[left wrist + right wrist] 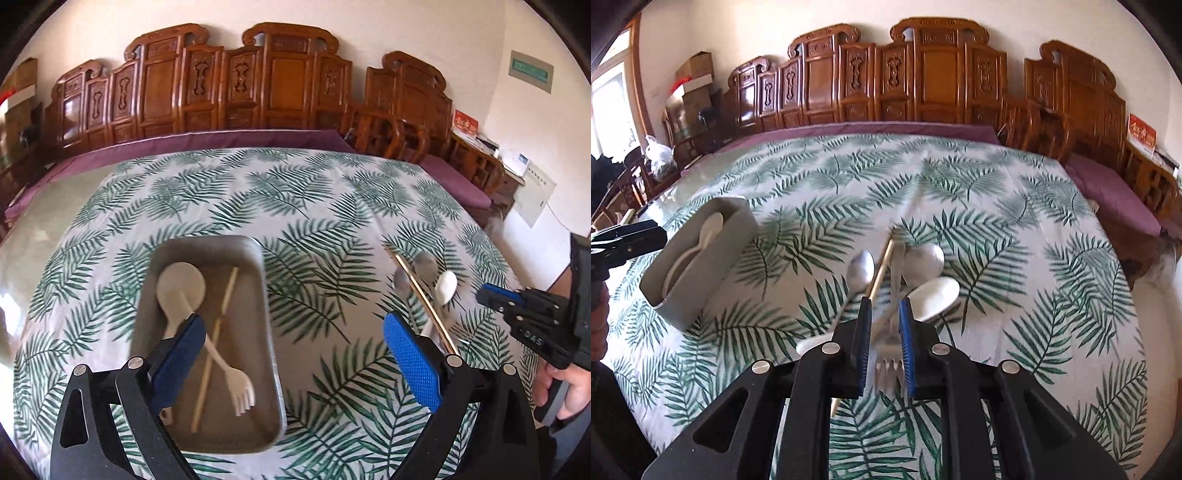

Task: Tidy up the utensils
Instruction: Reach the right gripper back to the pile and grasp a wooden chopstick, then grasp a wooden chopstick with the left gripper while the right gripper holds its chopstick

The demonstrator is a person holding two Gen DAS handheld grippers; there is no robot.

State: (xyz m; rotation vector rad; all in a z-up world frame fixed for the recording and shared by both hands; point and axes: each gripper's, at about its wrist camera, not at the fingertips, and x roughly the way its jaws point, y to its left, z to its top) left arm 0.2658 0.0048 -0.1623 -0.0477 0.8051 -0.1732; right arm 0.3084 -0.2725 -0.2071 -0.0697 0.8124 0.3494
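bright, even daylight fills both views, strongest from a window [607,99] at the far left of the right wrist view. the fisheye bends the edges into dark corners. motion blur smears the tray [207,254] and the utensil pile [897,280].

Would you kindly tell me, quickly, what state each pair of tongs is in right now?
Left tongs: wide open, empty, over the tray.
Right tongs: narrowly open, gripping nothing, over the metal fork.

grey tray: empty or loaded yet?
Loaded. The grey rectangular metal tray holds a white plastic spoon, a white plastic fork and one wooden chopstick lying crossed inside it.
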